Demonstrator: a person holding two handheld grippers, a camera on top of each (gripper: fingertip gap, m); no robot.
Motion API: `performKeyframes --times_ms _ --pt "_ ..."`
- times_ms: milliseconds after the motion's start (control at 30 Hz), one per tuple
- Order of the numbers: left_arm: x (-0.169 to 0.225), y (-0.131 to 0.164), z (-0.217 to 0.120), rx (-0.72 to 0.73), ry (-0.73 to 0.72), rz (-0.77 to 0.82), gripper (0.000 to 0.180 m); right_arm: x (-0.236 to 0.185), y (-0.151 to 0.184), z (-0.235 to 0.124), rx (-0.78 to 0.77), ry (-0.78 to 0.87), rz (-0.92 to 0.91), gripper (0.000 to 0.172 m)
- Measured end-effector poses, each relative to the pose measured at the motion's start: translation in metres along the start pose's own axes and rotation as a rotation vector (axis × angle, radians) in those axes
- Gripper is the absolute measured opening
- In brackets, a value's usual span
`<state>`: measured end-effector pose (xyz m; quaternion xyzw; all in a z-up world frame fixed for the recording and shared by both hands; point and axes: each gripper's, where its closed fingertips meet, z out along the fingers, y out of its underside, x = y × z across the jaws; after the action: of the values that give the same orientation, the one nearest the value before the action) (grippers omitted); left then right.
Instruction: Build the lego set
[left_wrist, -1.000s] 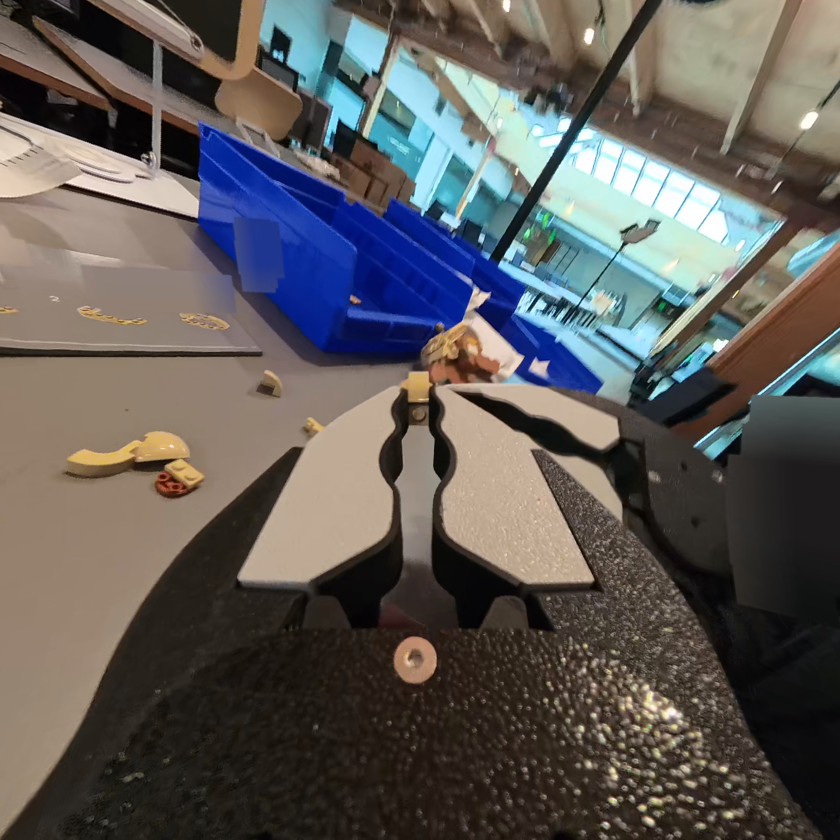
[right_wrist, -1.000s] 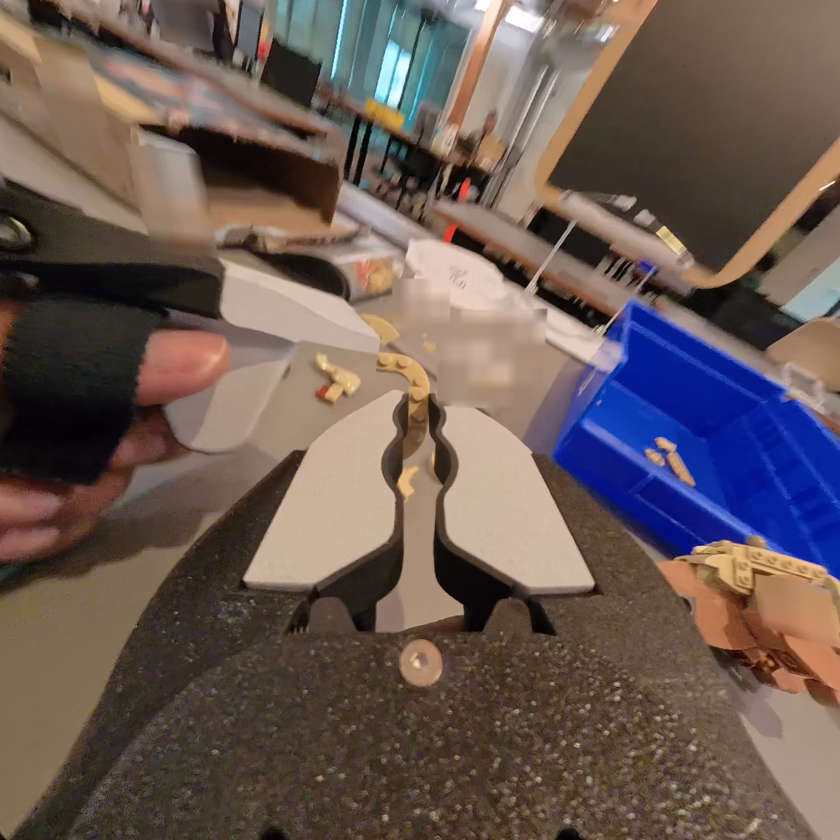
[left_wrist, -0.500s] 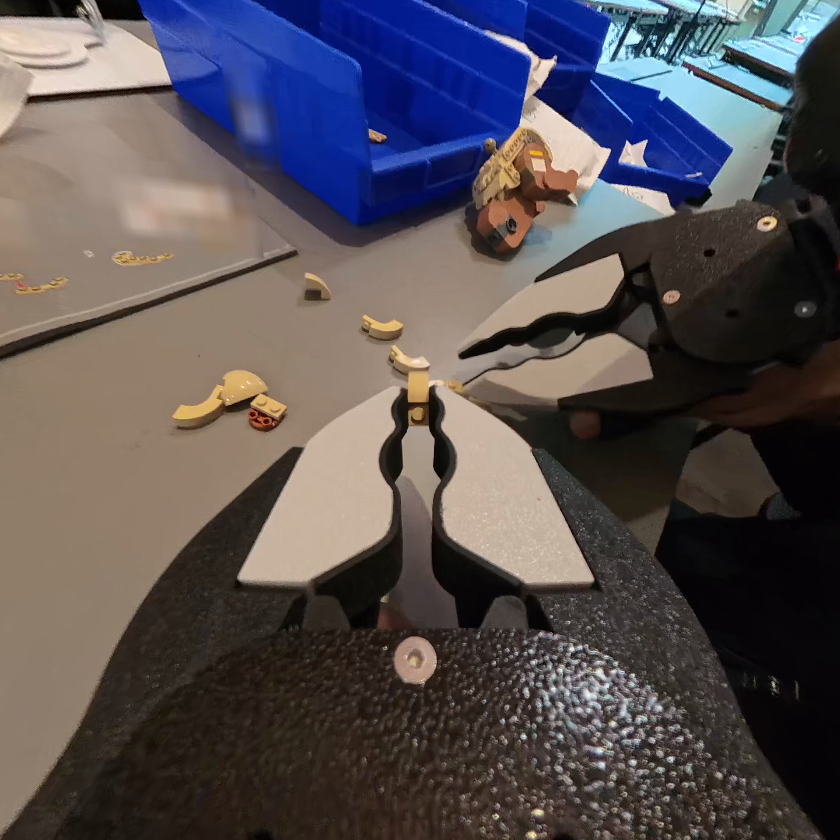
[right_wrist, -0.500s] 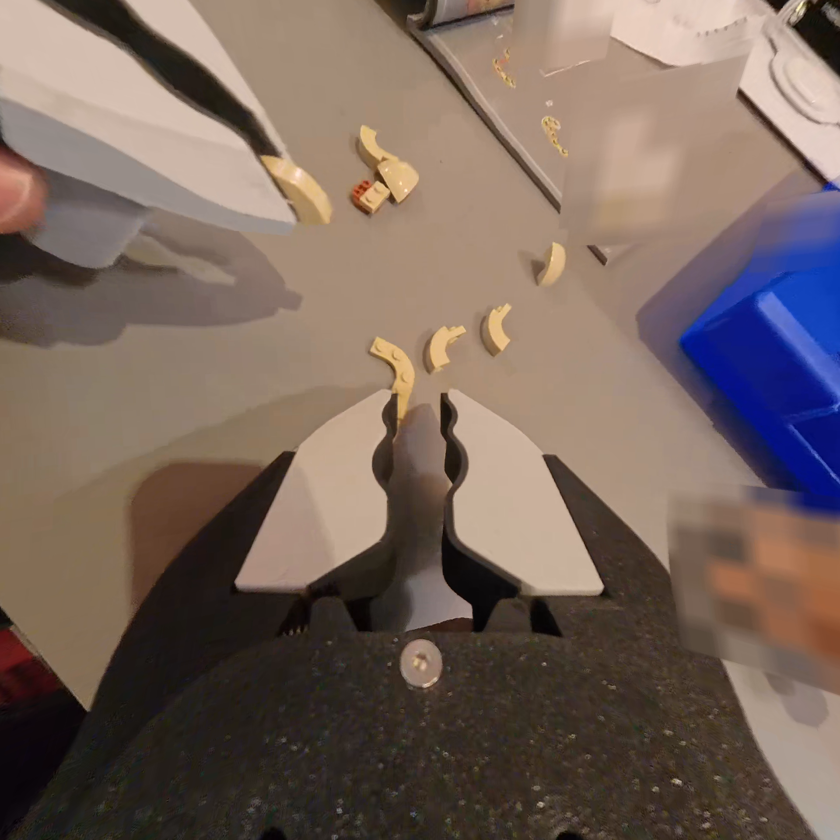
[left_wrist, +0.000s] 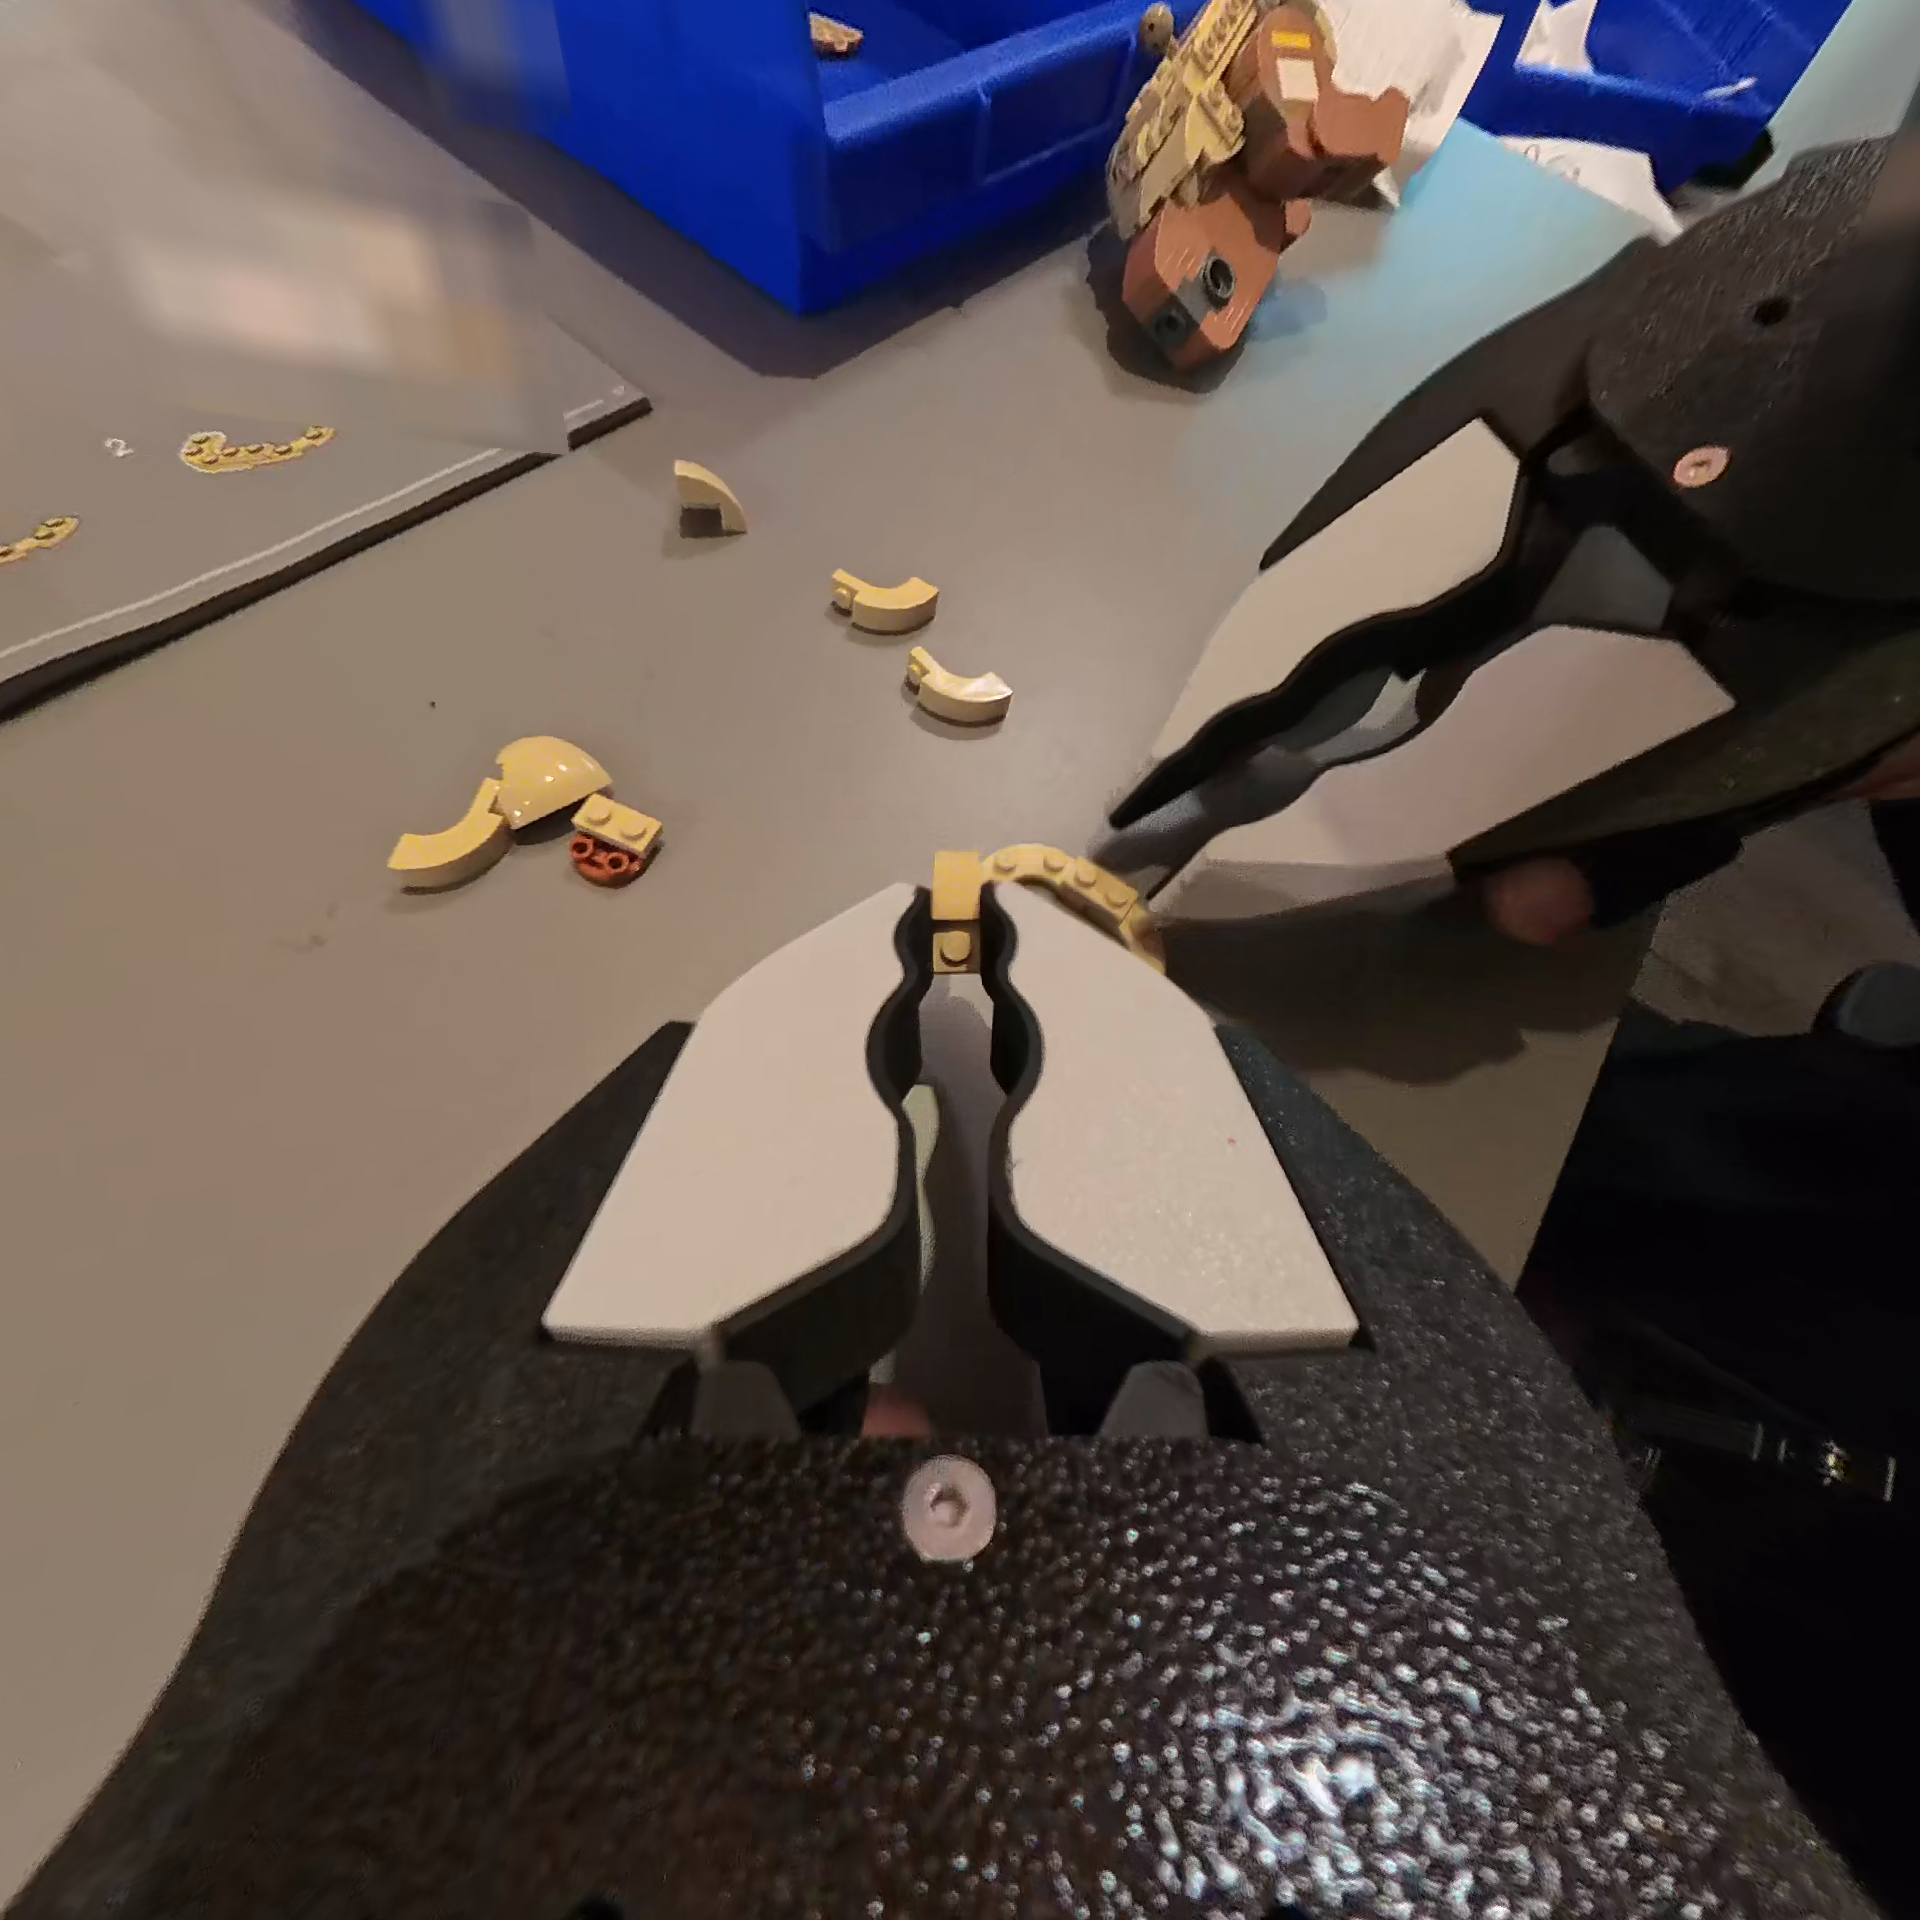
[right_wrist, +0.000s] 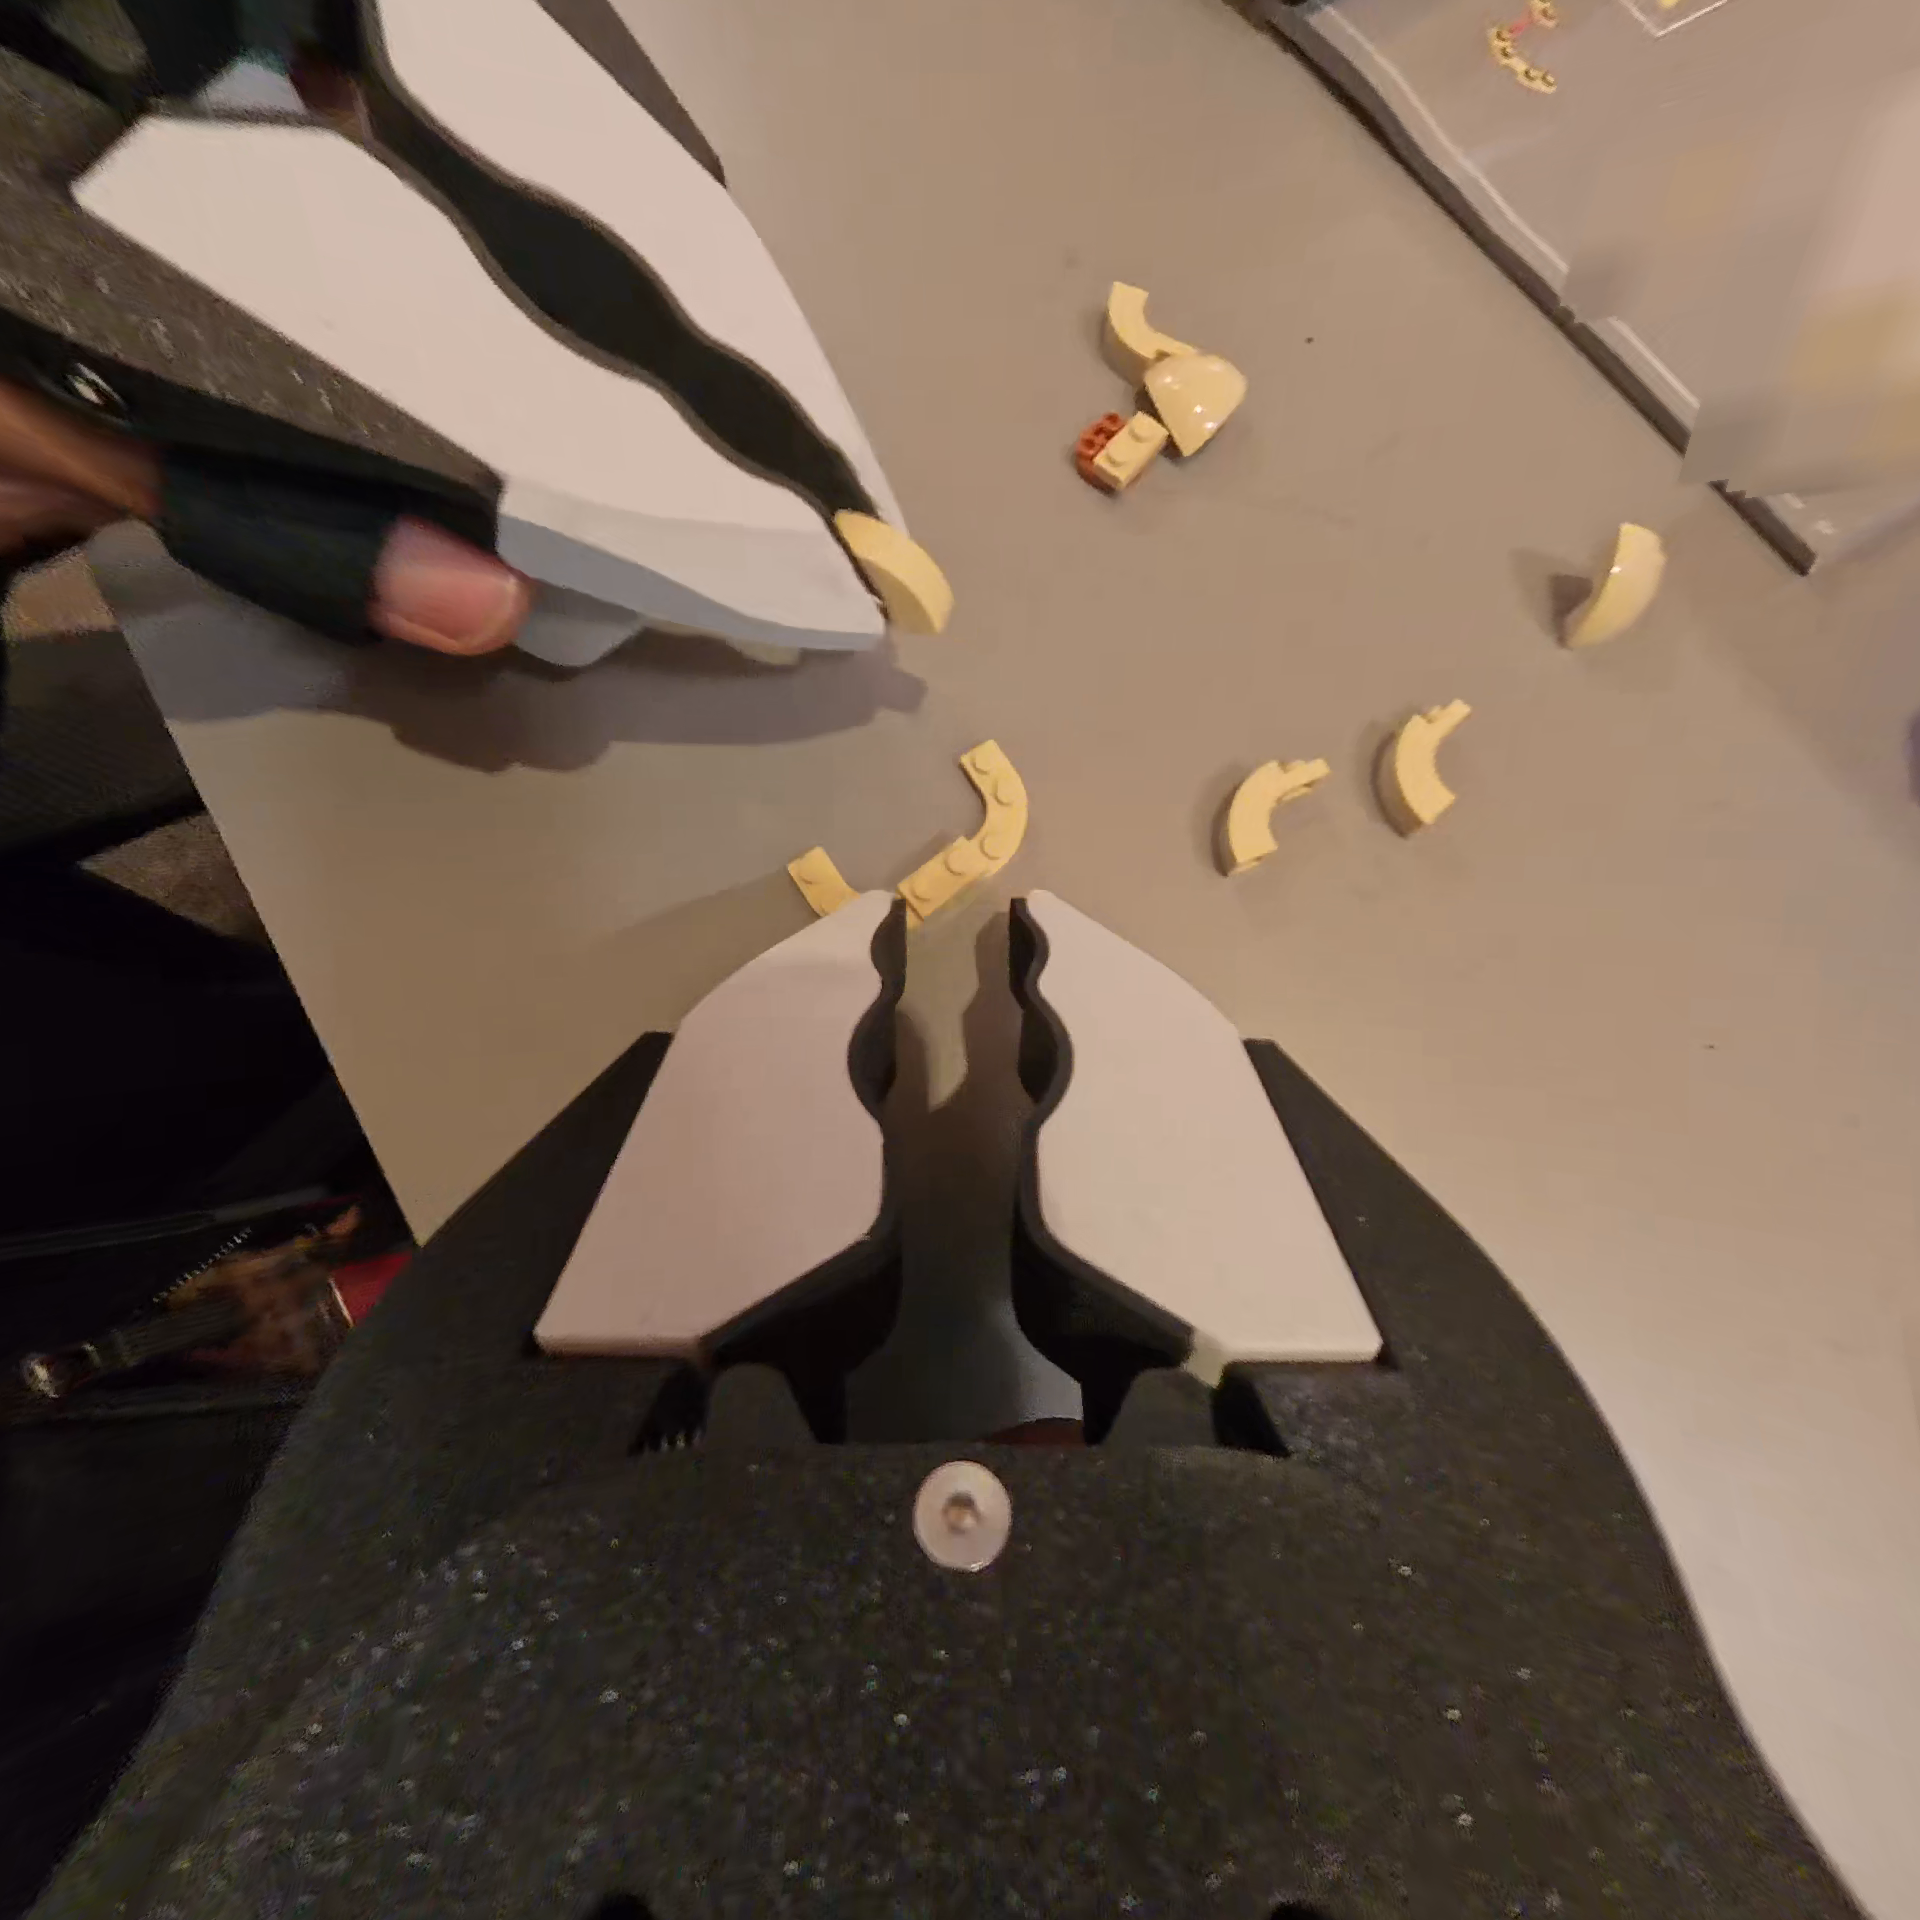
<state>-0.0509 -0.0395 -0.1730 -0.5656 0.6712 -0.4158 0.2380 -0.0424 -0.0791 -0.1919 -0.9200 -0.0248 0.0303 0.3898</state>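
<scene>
My left gripper (left_wrist: 956, 899) is shut on a small tan curved brick (left_wrist: 956, 883), held just above the grey table (left_wrist: 312, 1039). The right wrist view shows the brick (right_wrist: 902, 574) at that gripper's tips (right_wrist: 868, 566). My right gripper (right_wrist: 956, 904) is open with nothing between its pads. A tan curved studded plate (right_wrist: 977, 826) lies on the table just ahead of its left fingertip. A smaller tan piece (right_wrist: 821, 878) lies beside it. In the left wrist view the right gripper (left_wrist: 1127, 836) hovers next to the curved plate (left_wrist: 1070, 883).
Loose tan curved bricks (left_wrist: 883, 603) (left_wrist: 956, 691) (left_wrist: 707, 499) and a tan and brown cluster (left_wrist: 530, 805) lie on the table. A brown and tan brick model (left_wrist: 1216, 208) sits by blue bins (left_wrist: 831, 156). A grey booklet (left_wrist: 260, 468) lies at left. The table edge (right_wrist: 312, 987) is near. My hands' fingertips stand some 5 centimeters from each other.
Both grippers came down toward the table. My right gripper held the curved plate a second ago, then opened, and the plate now lies on the table. The left gripper kept its brick.
</scene>
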Motion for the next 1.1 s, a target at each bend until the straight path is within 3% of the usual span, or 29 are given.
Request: performKeyframes --times_ms 333,600,800,1100 --pt "-0.001 0.010 0.001 -0.066 -0.002 0.025 0.008 -0.033 -0.001 0.005 -0.029 -0.101 -0.149 0.018" --pt "0.009 0.011 -0.002 -0.065 0.096 0.028 0.008 0.010 -0.004 0.005 0.001 -0.153 -0.409 0.031" --pt "0.016 0.012 -0.002 -0.080 0.183 0.056 0.008 0.003 -0.004 0.013 -0.004 -0.309 -0.515 0.035" --pt "0.027 0.015 0.002 -0.130 0.270 0.138 0.008 -0.004 -0.005 0.015 -0.009 -0.352 -0.522 0.021"
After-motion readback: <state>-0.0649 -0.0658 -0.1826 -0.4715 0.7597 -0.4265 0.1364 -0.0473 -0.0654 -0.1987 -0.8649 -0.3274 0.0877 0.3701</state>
